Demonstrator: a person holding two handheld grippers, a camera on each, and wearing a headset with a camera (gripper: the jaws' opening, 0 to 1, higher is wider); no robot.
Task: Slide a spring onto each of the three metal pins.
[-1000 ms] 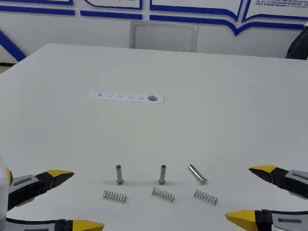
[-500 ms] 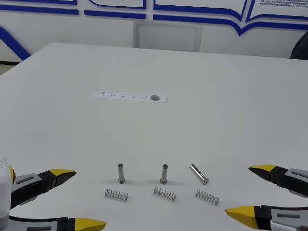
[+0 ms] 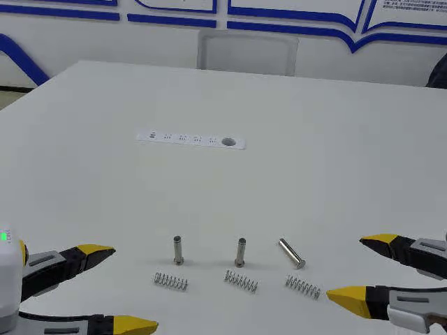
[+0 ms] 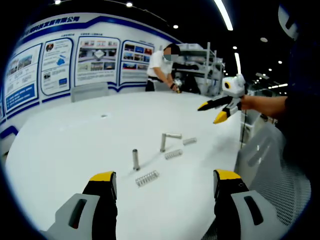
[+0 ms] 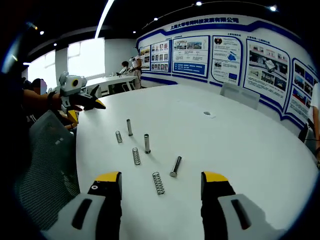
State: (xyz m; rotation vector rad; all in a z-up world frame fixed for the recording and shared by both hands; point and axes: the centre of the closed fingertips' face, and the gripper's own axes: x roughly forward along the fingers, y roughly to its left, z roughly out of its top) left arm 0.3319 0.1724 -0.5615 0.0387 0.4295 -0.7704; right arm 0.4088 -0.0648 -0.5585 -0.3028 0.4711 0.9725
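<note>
On the white table [image 3: 293, 153], two metal pins stand upright, the left pin [image 3: 178, 250] and the middle pin [image 3: 240, 252]. A third pin [image 3: 291, 253] lies on its side at the right. A spring lies in front of each: left spring [image 3: 170, 281], middle spring [image 3: 241, 280], right spring [image 3: 303, 287]. My left gripper [image 3: 119, 287] is open at the near left, apart from the pins. My right gripper [image 3: 358, 269] is open at the near right and holds nothing. The left gripper view shows its open gripper [image 4: 165, 176] facing the nearest spring [image 4: 147, 177]. The right gripper view shows its open gripper [image 5: 161, 176] facing the lying pin [image 5: 175, 166].
A flush socket strip [image 3: 191, 139] sits in the table's middle. A grey chair [image 3: 246, 51] stands at the far edge. A person [image 4: 161, 67] works at a bench beyond the table. The table's near edge runs just below the grippers.
The head camera has drifted slightly. Pins and springs lie as before, and both grippers stay open in nearly the same places.
</note>
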